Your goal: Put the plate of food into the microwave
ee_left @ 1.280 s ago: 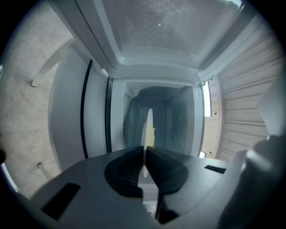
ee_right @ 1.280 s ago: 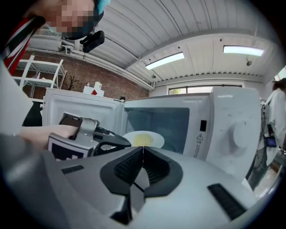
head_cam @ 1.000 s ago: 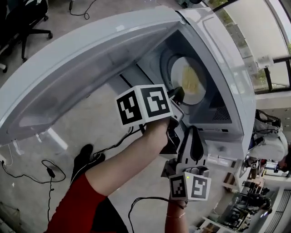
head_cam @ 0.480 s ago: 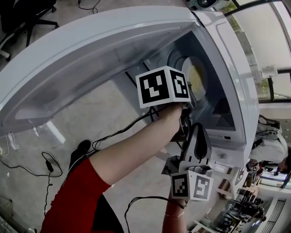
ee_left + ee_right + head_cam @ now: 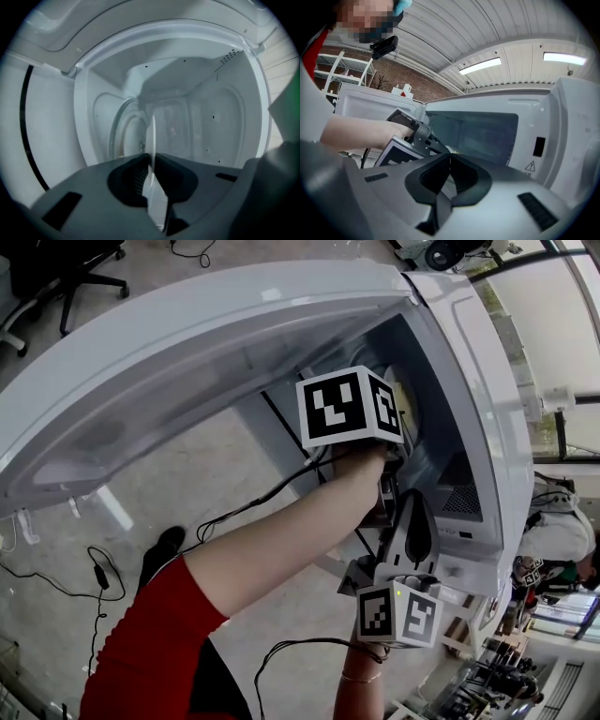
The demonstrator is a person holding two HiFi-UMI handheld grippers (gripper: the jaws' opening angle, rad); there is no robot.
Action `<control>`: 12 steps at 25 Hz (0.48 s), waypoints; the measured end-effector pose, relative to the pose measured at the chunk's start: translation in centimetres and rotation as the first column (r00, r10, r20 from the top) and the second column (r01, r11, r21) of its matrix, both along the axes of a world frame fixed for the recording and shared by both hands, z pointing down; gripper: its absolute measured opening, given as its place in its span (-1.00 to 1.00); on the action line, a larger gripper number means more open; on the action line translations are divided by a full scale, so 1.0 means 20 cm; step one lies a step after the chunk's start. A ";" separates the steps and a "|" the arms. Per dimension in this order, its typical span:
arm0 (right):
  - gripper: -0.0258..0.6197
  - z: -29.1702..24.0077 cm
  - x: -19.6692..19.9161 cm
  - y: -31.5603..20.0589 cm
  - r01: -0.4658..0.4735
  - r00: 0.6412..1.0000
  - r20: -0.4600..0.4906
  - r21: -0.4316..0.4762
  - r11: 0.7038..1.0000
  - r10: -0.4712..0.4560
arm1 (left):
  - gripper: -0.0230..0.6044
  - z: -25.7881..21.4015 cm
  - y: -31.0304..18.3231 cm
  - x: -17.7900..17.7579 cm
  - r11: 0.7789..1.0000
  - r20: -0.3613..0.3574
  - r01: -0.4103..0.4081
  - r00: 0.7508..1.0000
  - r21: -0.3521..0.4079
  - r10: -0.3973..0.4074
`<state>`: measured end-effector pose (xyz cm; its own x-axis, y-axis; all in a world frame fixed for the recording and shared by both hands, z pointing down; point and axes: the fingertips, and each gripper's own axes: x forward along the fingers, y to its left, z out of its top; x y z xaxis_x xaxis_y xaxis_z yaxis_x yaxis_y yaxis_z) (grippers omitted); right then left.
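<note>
The white microwave (image 5: 473, 390) stands with its door (image 5: 187, 362) swung wide. My left gripper (image 5: 151, 157) reaches into the cavity. Its jaws are starting to open, and the thin white rim of the plate (image 5: 151, 136) still sits edge-on between the pads, over the glass turntable (image 5: 123, 133). In the head view its marker cube (image 5: 347, 407) hides most of the plate, and only a sliver with yellow food (image 5: 405, 397) shows. My right gripper (image 5: 450, 157) is shut on nothing and hangs just outside the opening, below the left one (image 5: 413, 517).
A person's bare forearm and red sleeve (image 5: 159, 643) run from the lower left up to the left gripper. Black cables (image 5: 94, 577) trail over the floor below. An office chair (image 5: 84, 268) stands at the top left, and shelving (image 5: 525, 652) at the bottom right.
The left gripper has carried the plate up and deeper into the microwave, so its cube now covers most of the plate. The right gripper has stayed about where it was.
</note>
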<state>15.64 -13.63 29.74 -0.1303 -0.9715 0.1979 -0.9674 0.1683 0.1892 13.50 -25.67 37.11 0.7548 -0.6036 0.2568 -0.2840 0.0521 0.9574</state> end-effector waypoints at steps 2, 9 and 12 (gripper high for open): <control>-0.87 0.02 0.02 0.00 -0.007 1.000 0.024 0.001 1.000 0.007 | -0.79 0.00 0.00 -0.01 1.000 0.002 -0.003 1.000 0.006 0.003; -0.87 0.07 0.00 -0.05 -0.014 1.000 0.027 -0.032 0.999 0.015 | -0.78 -0.01 -0.01 -0.03 0.998 0.038 -0.020 0.999 0.051 0.019; -0.87 0.10 0.00 -0.06 -0.023 0.999 0.032 -0.051 0.998 0.025 | -0.77 -0.01 0.00 -0.05 0.998 0.056 -0.022 0.998 0.065 0.018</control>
<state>15.69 -14.91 31.68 -0.1143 -0.9633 0.2427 -0.9769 0.1534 0.1489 12.60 -25.76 36.94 0.7528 -0.6053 0.2586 -0.3370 -0.0169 0.9414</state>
